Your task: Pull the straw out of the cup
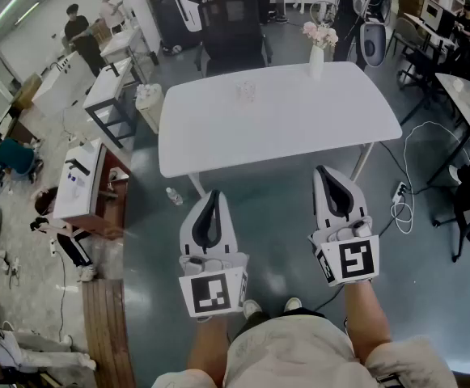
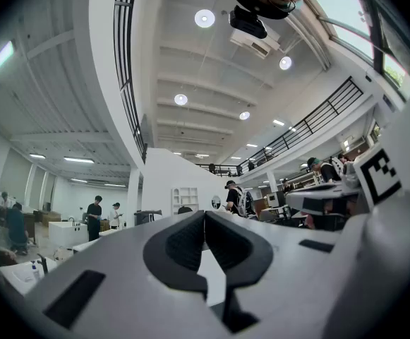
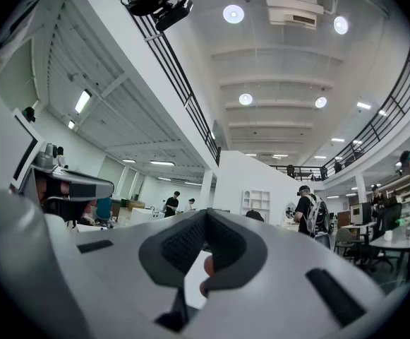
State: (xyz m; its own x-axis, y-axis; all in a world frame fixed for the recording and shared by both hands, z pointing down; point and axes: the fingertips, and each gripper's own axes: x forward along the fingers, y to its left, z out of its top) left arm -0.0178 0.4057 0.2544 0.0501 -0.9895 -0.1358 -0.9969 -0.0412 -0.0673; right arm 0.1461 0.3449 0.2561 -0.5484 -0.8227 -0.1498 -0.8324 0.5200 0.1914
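Cup near table far edge; L claw, R claw clenched, well short.

In the head view the white table is seen from well above, steeply downward, past the left gripper and right gripper, whereas the ceiling and balcony railing are shared by both gripper views, faced slightly upward along the jaws.

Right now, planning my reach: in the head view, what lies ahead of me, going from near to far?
left gripper → table → cup → vase → chair
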